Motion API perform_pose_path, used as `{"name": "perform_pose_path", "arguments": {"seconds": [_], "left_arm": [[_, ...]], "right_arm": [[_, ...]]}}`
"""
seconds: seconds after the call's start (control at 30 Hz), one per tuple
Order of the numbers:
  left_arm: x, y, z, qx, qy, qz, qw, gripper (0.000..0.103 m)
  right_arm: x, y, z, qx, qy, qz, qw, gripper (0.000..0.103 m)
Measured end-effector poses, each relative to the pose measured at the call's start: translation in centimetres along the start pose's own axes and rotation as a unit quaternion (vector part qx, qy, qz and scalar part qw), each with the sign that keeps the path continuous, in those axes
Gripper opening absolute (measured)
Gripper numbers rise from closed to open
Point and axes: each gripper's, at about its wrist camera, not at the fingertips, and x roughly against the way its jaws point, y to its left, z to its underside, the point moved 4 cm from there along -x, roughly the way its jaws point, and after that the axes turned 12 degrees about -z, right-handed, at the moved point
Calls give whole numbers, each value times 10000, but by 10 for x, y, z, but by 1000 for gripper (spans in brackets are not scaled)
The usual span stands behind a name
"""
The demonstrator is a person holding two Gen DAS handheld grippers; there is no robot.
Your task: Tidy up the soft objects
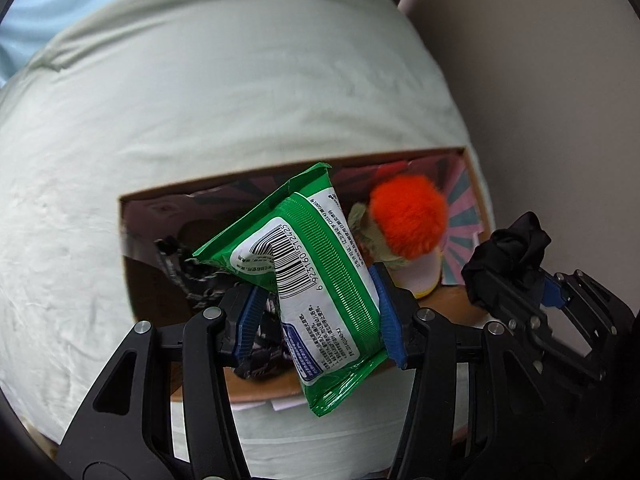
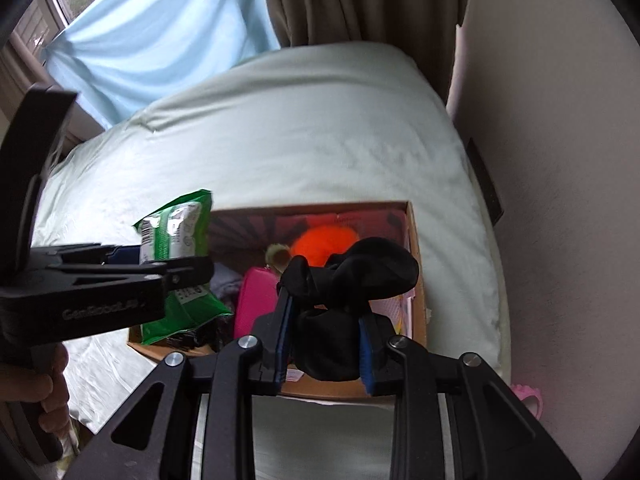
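My left gripper point(image 1: 316, 304) is shut on a green and white wipes pack point(image 1: 312, 276) and holds it above the open cardboard box point(image 1: 168, 196). The pack and left gripper also show in the right wrist view point(image 2: 176, 236). My right gripper point(image 2: 326, 332) is shut on a bundle of black cloth point(image 2: 344, 292) above the box's right half point(image 2: 414, 240); it also shows in the left wrist view point(image 1: 508, 264). Inside the box lie an orange fluffy toy point(image 1: 408, 216), a pink item point(image 2: 252, 300) and dark patterned fabric point(image 1: 192, 276).
The box sits on a pale green bed cover point(image 1: 200, 100). A wall point(image 2: 560, 160) runs along the right, with brown curtains point(image 2: 352, 0) and a light blue cloth point(image 2: 160, 32) behind the bed. A pink object point(image 2: 530, 398) lies by the wall.
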Motion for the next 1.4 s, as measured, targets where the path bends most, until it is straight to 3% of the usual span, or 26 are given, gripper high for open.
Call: {"name": "perform_pose_path", "arguments": {"seconds": [0.2,0.3,0.33,0.37,0.4,0.43,0.47,0.7,0.9,1.17,1.4], "left_arm": [[-21,-1,-4,-199,224,-159,9994,47],[-22,-3,-8,-385,343,-91,9986,55],[-21,-3,-10,-429,358,-108,9984,73],[-19,-2,-11,-456,350,-122,9983,98],[-16,0,-12,-465,314,-114,9984,102],[-13,3,-13,-448,265,-86,9986,103],[-11,5,-14,-436,285,-78,9986,103],[0,27,-11,-298,274,-116,9991,103],[33,41,-4,-174,-55,26,9998,103],[137,89,19,72,-956,245,9951,103],[239,156,52,388,-1962,42,9798,103]], "right_arm": [[-25,6,7,378,266,-218,9987,26],[-34,7,6,352,361,-416,9979,28],[-37,7,5,329,366,-491,9976,41],[-38,7,5,334,357,-505,9975,62],[-38,7,6,381,339,-499,9975,72],[-39,8,7,413,347,-506,9973,92],[-40,7,9,427,357,-517,9971,101],[-37,4,17,319,372,-325,9983,101],[-9,11,9,174,67,-193,9996,101],[62,68,-12,254,-386,-163,9988,101],[125,138,-30,123,-927,-176,9955,101]]}}
